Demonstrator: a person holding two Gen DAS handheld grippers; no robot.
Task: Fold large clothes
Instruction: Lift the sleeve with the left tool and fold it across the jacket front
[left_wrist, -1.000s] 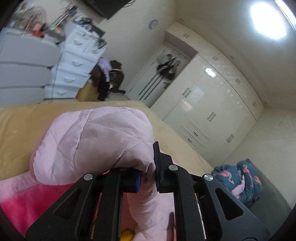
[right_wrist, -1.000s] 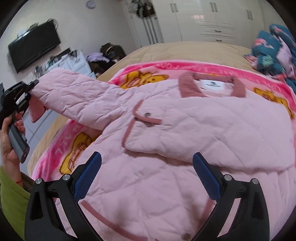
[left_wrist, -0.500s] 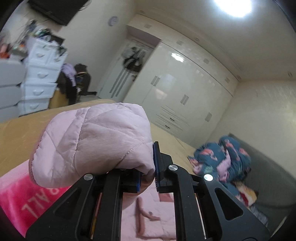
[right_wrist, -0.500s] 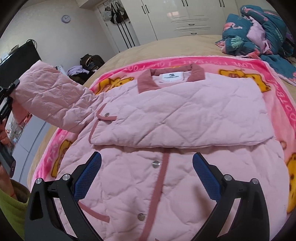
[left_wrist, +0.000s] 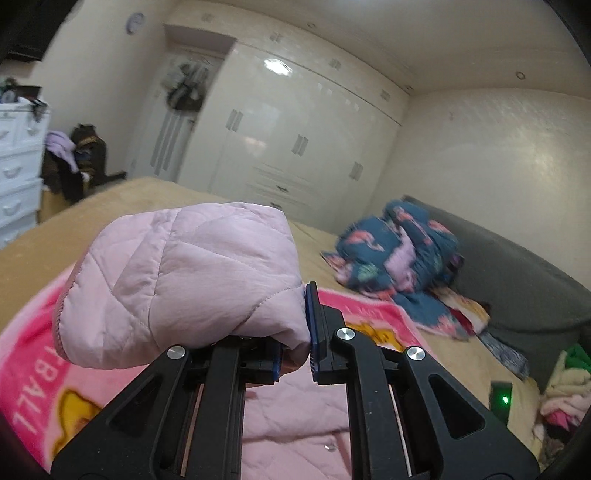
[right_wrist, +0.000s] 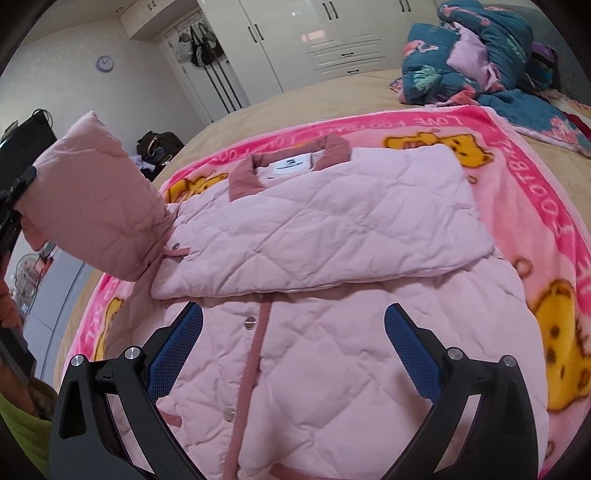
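A pink quilted jacket (right_wrist: 332, 332) lies face up on a pink cartoon blanket (right_wrist: 535, 206) on the bed, its collar far from me. One sleeve is folded across the chest (right_wrist: 332, 229). My left gripper (left_wrist: 295, 347) is shut on the cuff of the other sleeve (left_wrist: 184, 280) and holds it up at the jacket's left side; in the right wrist view that raised sleeve (right_wrist: 92, 195) shows at the left. My right gripper (right_wrist: 291, 347) is open and empty above the jacket's lower front.
A blue flamingo-print bundle (right_wrist: 480, 48) lies at the far right of the bed, also in the left wrist view (left_wrist: 399, 251). A grey headboard (left_wrist: 517, 280) is on the right. White wardrobes (left_wrist: 295, 140) and a white dresser (left_wrist: 18, 166) stand beyond the bed.
My left gripper has swung the held sleeve up and toward the jacket's body. My right gripper has shifted along the jacket and stays open.
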